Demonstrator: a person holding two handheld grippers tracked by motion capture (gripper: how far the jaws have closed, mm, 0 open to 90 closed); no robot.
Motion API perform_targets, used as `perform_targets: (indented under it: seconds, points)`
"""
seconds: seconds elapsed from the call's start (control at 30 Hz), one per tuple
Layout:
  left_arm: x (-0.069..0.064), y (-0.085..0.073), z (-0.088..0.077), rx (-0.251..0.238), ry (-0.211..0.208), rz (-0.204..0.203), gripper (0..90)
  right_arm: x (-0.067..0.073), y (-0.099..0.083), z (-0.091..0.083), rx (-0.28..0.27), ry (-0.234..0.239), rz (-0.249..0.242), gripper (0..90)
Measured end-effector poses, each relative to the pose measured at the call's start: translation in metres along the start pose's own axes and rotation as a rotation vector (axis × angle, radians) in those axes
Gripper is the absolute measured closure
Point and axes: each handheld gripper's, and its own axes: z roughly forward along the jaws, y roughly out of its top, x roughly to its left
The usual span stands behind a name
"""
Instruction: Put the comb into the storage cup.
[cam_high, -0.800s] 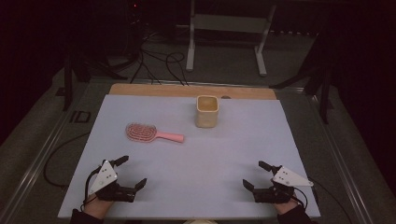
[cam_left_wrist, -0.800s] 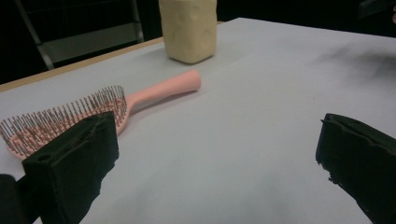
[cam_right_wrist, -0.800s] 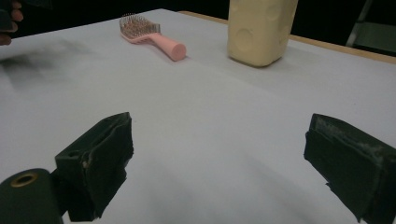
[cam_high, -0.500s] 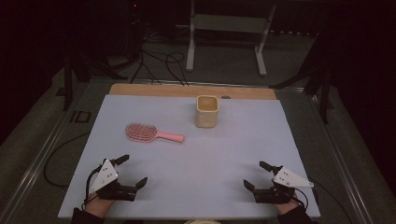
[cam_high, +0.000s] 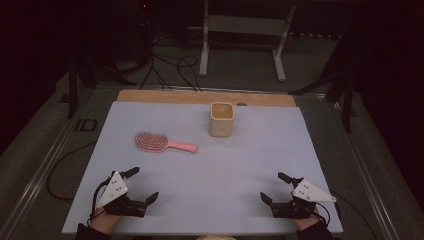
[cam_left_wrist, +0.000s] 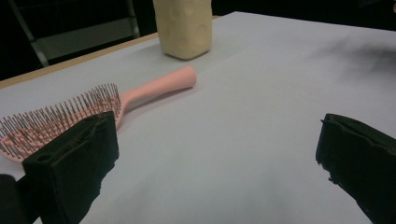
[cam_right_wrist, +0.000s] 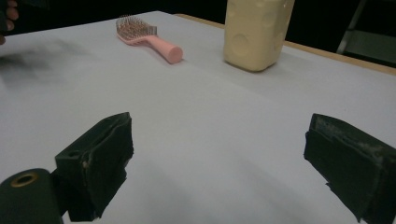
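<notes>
Nothing on the table has shifted since the earlier frames: both grippers sit in the same spots near the front edge, brush and cup unmoved. Pink plastic hairbrush with dark bristles (cam_high: 165, 143) lies flat on the pale grey table cover (cam_high: 240, 165), left of centre, bristles up. Long axis runs roughly side to side across the table; oval head toward the left, handle pointing right, its tip short of the cream square-sided cup (cam_high: 221, 119), which stands upright behind and to the right, apart from it. Left gripper (cam_high: 142, 186) rests at the near left corner, jaws spread wide, nothing between them. Right gripper (cam_high: 275, 188) at the near right, jaws likewise wide and empty.
</notes>
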Motion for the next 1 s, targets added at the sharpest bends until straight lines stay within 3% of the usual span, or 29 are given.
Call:
perform_targets:
  seconds: [0.17, 0.33, 0.5, 1.0]
  points:
    - [-0.006, 0.008, 0.001, -0.013, -0.024, 0.018, 0.0, 0.000, 0.001, -0.001, -0.008, -0.003, 0.000, 7.8]
    - [-0.011, 0.014, 0.008, 0.023, -0.052, 0.044, 0.0, -0.001, 0.002, -0.003, -0.018, -0.008, 0.013, 7.9]
    - [-0.014, 0.023, 0.010, 0.029, -0.072, 0.044, 0.0, 0.000, 0.003, -0.006, -0.032, -0.011, 0.014, 7.9]
    - [-0.007, 0.066, 0.007, 0.009, -0.100, 0.055, 0.0, 0.000, 0.003, -0.006, -0.037, -0.008, 0.024, 7.9]
